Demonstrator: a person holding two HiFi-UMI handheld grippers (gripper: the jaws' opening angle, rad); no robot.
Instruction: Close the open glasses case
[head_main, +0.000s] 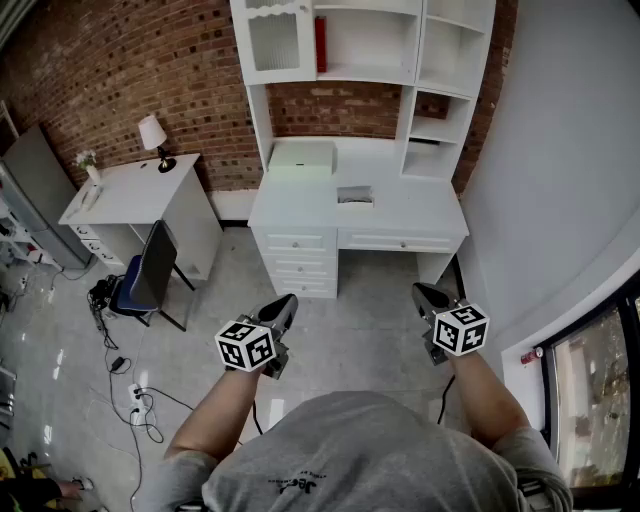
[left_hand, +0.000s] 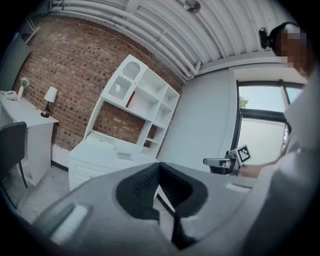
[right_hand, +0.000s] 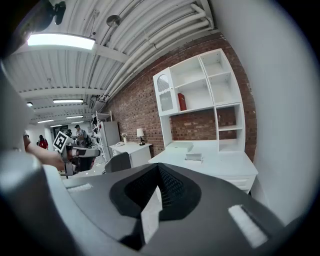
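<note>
Ahead, the glasses case lies on the white desk, close to the front edge and about midway along it; it is small in every view, and its lid appears to stand open. Behind it and to the left, toward the desk's back edge, sits a white box, under a shelved hutch holding a red book against the brick wall. Both grippers hang well short of the desk, over the floor and apart from each other. The left gripper has its jaws pressed together with nothing between them, and the right gripper is likewise closed and empty. Off to the left stands a smaller desk with a lamp at its back edge and a dark chair beside it.
</note>
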